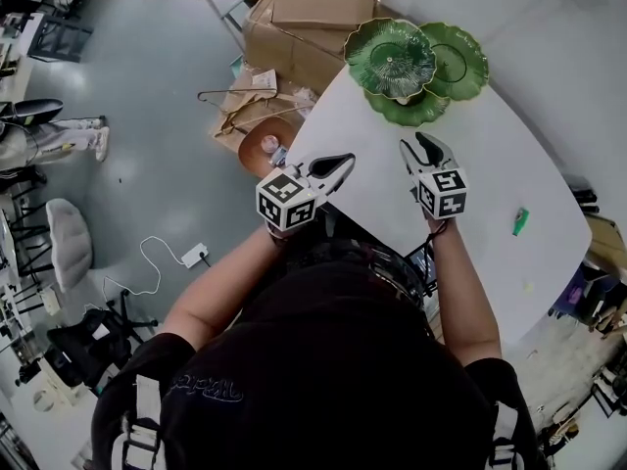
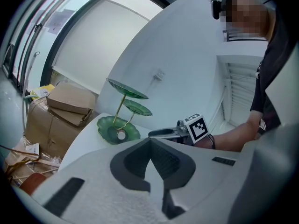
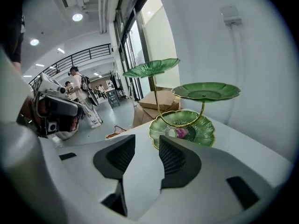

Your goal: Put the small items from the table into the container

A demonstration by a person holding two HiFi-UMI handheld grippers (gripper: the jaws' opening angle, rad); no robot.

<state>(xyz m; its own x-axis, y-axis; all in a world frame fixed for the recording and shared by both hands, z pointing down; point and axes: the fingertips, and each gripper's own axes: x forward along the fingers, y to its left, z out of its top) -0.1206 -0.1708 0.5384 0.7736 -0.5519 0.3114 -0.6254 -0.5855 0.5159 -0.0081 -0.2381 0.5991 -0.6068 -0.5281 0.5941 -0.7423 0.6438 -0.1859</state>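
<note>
A green three-tier leaf-shaped stand (image 1: 416, 62) rises at the far end of the white table (image 1: 490, 145). Its bottom dish (image 3: 201, 127) holds a small white and pink item (image 3: 182, 133), which shows as a white spot (image 2: 121, 135) in the left gripper view. A small green item (image 1: 519, 220) lies on the table to my right. My left gripper (image 1: 343, 162) hovers at the table's left edge, shut and empty (image 2: 149, 143). My right gripper (image 1: 416, 145) is over the table short of the stand, open with nothing between its pads (image 3: 147, 141).
Cardboard boxes (image 1: 304, 18) are stacked on the floor beyond the table's left corner, with wire hangers (image 1: 240, 106) and a brown round thing (image 1: 260, 145) beside them. A power strip (image 1: 194, 255) lies on the floor at left. People (image 3: 81, 94) stand far off.
</note>
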